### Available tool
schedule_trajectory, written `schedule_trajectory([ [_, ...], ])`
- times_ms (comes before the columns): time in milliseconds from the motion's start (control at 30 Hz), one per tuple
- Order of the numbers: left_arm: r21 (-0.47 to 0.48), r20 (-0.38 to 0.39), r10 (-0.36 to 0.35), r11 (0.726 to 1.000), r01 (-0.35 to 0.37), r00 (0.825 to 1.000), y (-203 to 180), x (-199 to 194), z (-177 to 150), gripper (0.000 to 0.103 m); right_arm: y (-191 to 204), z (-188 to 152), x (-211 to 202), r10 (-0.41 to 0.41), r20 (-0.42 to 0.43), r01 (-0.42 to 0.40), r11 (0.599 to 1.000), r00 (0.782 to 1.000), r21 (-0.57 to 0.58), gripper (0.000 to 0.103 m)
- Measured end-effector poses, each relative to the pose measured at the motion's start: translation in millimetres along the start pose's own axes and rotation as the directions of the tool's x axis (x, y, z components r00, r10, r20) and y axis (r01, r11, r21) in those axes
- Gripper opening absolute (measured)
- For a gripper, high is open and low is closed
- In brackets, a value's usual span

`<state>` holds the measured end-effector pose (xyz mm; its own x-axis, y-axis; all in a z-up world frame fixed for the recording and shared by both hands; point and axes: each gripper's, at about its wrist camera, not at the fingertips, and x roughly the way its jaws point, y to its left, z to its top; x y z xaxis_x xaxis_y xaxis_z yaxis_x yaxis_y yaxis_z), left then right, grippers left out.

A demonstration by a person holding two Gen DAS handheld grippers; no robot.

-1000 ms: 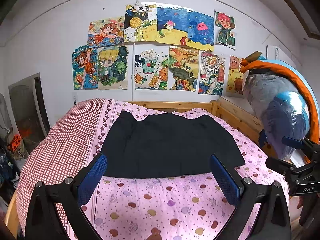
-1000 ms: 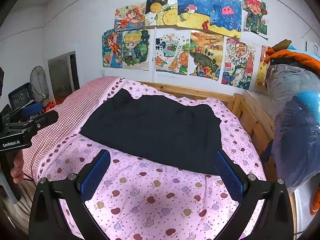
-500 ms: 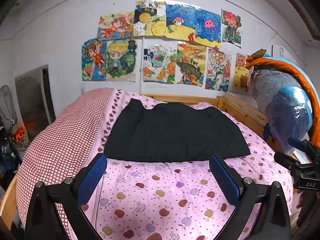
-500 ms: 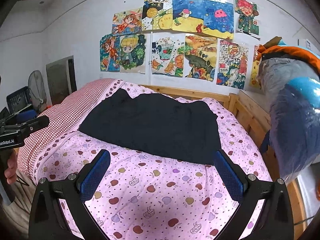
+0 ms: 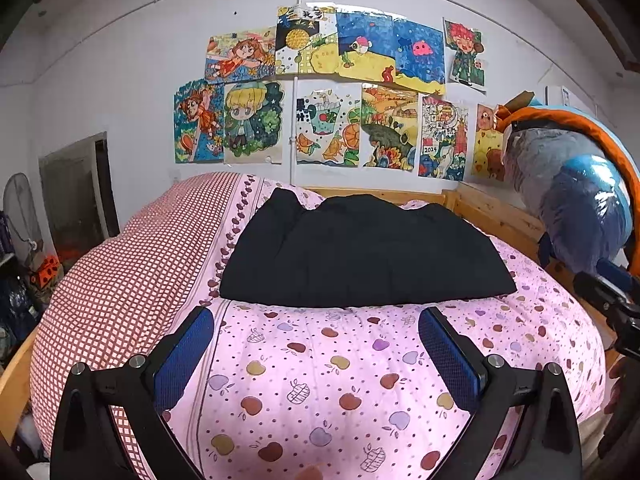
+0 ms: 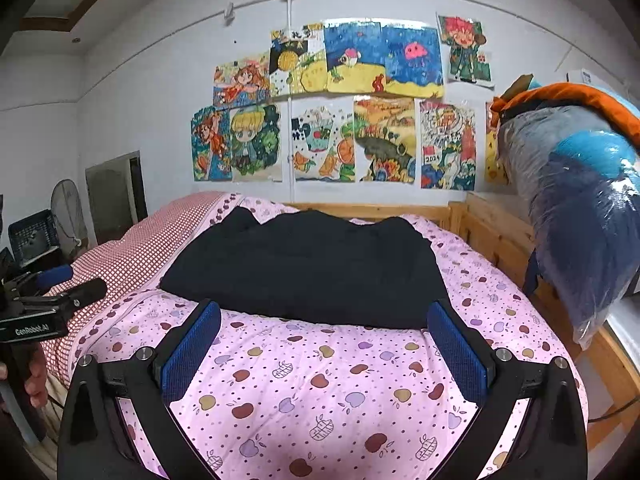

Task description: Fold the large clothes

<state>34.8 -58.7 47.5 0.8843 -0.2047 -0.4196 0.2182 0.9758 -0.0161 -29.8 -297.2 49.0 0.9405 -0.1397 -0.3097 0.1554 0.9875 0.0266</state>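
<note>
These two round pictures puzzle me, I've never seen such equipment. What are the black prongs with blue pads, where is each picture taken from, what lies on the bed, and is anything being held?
Each picture comes from a fisheye camera mounted on a tool that a person carries, one per hand, looking along its two prongs. In the left wrist view the left hand-held gripper is open and holds nothing; the other tool shows at its right edge. In the right wrist view the right hand-held gripper is also open and empty. On the pink apple-print bedspread lies a flat black garment, untouched by either tool. Colourful children's drawings cover the wall behind, and a plastic-wrapped bedding bundle sits to the right.
</note>
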Motion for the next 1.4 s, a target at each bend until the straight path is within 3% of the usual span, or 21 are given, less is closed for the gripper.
schedule_trajectory([
  [500,0.067,0.021,-0.001,0.998,-0.001,1.0,-5,-13,-18,0.103,17,-27,-14,-0.001,0.025,0.002,1.0,1.0,-0.018,0.102],
  [667,0.037,0.004,-0.023,0.999,0.023,1.0,1,-9,-23,0.103,19,-31,-15,-0.009,0.026,0.01,1.0,1.0,-0.019,0.102],
  [967,0.008,-0.019,0.026,1.0,-0.026,0.999,8,-4,-35,0.103,16,-44,-10,0.014,-0.011,-0.014,1.0,1.0,-0.003,0.102],
  [1133,-0.012,-0.015,0.015,1.0,-0.016,1.0,14,-8,-36,0.103,14,-48,-4,0.032,-0.031,-0.032,0.999,0.999,0.02,0.102],
  [1400,0.024,-0.019,0.023,0.999,-0.023,1.0,12,-9,-44,0.103,16,-60,3,0.038,-0.065,-0.036,0.999,0.997,0.031,0.102],
])
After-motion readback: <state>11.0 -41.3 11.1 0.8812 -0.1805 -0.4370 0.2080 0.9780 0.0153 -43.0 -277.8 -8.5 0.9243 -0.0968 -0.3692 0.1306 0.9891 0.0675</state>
